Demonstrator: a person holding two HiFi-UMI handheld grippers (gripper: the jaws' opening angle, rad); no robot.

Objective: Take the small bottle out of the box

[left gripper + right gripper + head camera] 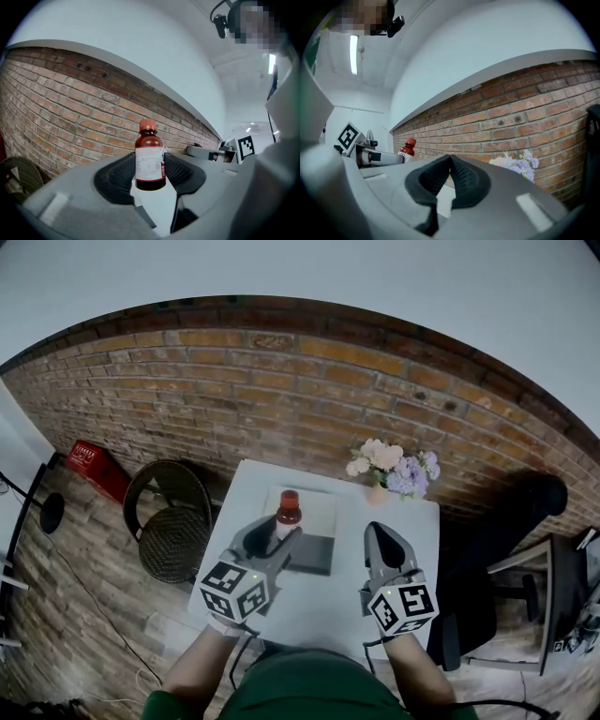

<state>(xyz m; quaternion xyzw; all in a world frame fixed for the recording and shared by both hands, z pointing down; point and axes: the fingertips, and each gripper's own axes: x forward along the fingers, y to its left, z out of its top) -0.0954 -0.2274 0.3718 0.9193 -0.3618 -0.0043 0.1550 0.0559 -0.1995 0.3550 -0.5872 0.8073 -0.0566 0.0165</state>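
The left claw (279, 538) is gripping the small bottle (288, 512) by its body, the dark pads pressing on either side of the white label. In the left gripper view the bottle (150, 159) is standing upright between the pads, brown glass below a red cap, with the claw (150, 165) closed round it at a fairly wide spread. From the head view the bottle is showing over the left edge of the box (314, 557), which is lying open on the white table (319, 606). Whether the bottle's base is clear of the box cannot be told.

The right claw (379, 531) is hovering over the table to the right of the box, well apart from the bottle. Its jaws are resting together with nothing between them, the tips touching in the right gripper view (450, 157). That view is also catching the bottle (408, 147) off to its left, held in the left claw.

A bunch of pale flowers (392, 468) is standing at the far right part of the table, against the brick wall (281, 390)
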